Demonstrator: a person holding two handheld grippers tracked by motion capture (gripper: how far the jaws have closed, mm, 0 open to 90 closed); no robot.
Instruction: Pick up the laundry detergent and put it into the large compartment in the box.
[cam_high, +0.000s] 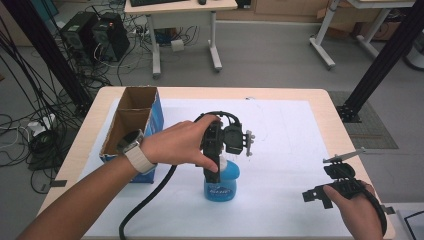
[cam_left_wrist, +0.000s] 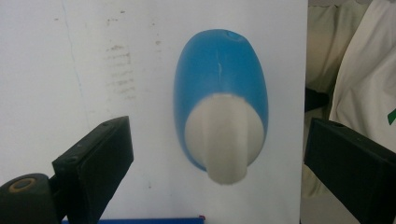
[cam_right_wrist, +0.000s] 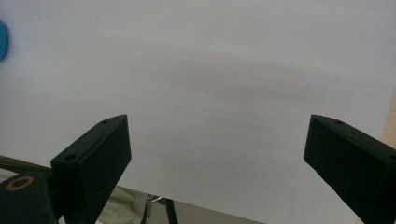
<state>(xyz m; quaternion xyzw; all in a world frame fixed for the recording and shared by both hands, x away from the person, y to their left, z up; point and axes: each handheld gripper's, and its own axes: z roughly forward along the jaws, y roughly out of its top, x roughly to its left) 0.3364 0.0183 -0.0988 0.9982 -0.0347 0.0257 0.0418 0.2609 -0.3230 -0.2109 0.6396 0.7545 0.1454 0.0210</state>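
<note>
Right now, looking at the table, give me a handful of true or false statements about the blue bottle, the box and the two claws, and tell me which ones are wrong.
1. The left claw is open, with the blue bottle below it between the jaws. True.
2. The blue bottle lies on its side. False: in the high view it stands upright on the white sheet, its white cap on top.
3. The cardboard box stands open at the table's left side. True.
4. The right claw is shut on the bottle. False: its jaws stand wide apart over bare white sheet.
5. The bottle sits inside the box. False: it stands on the sheet to the box's right.
</note>
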